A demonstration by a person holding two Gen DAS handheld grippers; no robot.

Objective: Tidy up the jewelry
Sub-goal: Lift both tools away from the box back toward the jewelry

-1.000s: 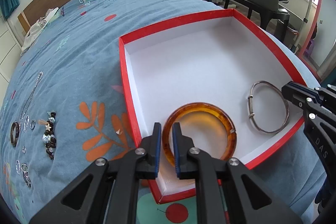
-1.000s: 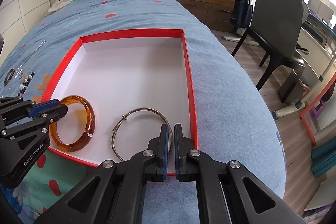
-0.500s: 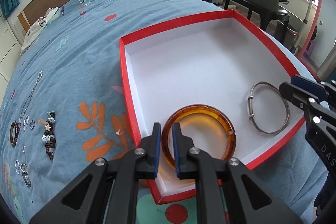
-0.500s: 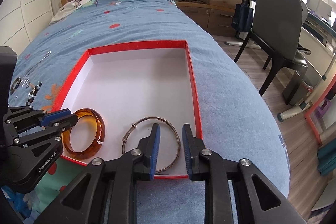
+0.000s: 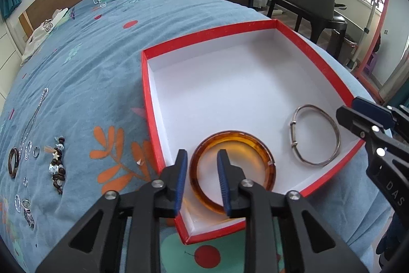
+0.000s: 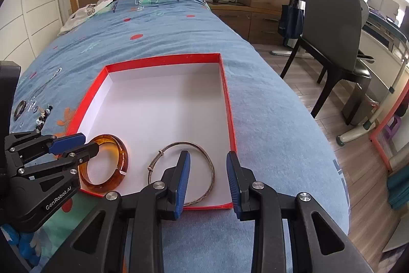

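Note:
A red box [image 5: 147,83] with a white floor lies on the blue bed; it also shows in the right wrist view [image 6: 227,94]. An amber bangle [image 5: 258,145] and a thin silver bangle [image 5: 317,134] lie in its near end. My left gripper [image 5: 202,181] is open, its jaws on either side of the amber bangle's near rim without pressing it. My right gripper [image 6: 207,178] is open and empty just above the silver bangle [image 6: 179,145], near the box's near right corner. The amber bangle [image 6: 120,157] lies left of it.
More jewelry lies on the bed left of the box: a beaded bracelet [image 5: 57,165], a dark ring [image 5: 12,161], a chain necklace [image 5: 33,119] and small rings. A grey chair [image 6: 332,24] and wooden drawers stand to the right of the bed.
Both grippers have opened. The left let go of the amber bangle, the right let go of the silver bangle and drew back a little; both bangles now lie in the box.

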